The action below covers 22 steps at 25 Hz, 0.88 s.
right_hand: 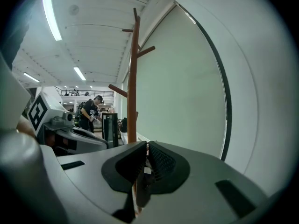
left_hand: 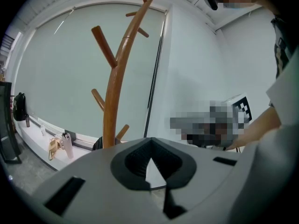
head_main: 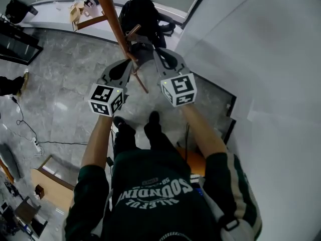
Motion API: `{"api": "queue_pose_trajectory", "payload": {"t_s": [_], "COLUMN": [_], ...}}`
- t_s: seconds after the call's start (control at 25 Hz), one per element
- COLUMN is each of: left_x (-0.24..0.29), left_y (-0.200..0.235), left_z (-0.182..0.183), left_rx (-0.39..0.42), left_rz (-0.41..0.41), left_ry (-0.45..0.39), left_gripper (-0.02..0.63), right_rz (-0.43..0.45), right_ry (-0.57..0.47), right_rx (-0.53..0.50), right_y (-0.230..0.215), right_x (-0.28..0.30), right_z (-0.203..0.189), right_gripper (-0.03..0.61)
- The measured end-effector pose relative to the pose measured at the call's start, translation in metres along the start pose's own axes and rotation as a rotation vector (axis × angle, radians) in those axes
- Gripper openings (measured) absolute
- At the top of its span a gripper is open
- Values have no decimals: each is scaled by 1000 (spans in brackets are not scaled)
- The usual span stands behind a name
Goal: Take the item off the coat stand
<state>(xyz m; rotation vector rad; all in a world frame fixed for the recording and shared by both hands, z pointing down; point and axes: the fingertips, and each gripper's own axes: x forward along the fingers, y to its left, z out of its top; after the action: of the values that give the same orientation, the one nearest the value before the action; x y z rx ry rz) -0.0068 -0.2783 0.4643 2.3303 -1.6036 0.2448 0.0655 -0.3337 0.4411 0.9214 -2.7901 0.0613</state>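
One brown wooden coat stand [left_hand: 114, 87] with a curved trunk, bearing at least six pegs.

Two grey hand-held grippers: the left hand-held gripper [left_hand: 149, 161] and the right hand-held gripper [right_hand: 145, 157].

Two white cubes with black square markers, one on each: the left cube [head_main: 106, 100] and the right cube [head_main: 179, 89].

Two black bags: a black bag by the stand [head_main: 144, 15] and a black backpack [left_hand: 18, 107] farther off.

One small beige bag [left_hand: 53, 146].

Two black shoes [head_main: 123, 125].

Three long ceiling strip lights [right_hand: 49, 13].

One background person in dark clothes [right_hand: 88, 113].

One white power strip [head_main: 36, 144].
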Motion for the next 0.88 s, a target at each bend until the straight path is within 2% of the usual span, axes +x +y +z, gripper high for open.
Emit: {"api": "queue_pose_trajectory", "payload": {"t_s": [0.2,0.44,0.68,0.88], "left_x": [10,17,19,21], "left_y": [12,18,17,22], "left_z": [-23,-55,-75,-87], "left_rx": [-23,-72,-34,-33], "left_rz": [16,37,50,58], "left_ry": [10,23,26,35], "left_gripper": [0,0,0,0], "right_rz": [-3,-11,-11,-23], "right_ry": [-26,20,50,64], "right_rx": [27,79,125,130], "right_y": [-5,2,7,0], "right_x": [12,13,10,12], "right_z": [-10,-61,-105,-126], "right_gripper": [0,0,0,0]}}
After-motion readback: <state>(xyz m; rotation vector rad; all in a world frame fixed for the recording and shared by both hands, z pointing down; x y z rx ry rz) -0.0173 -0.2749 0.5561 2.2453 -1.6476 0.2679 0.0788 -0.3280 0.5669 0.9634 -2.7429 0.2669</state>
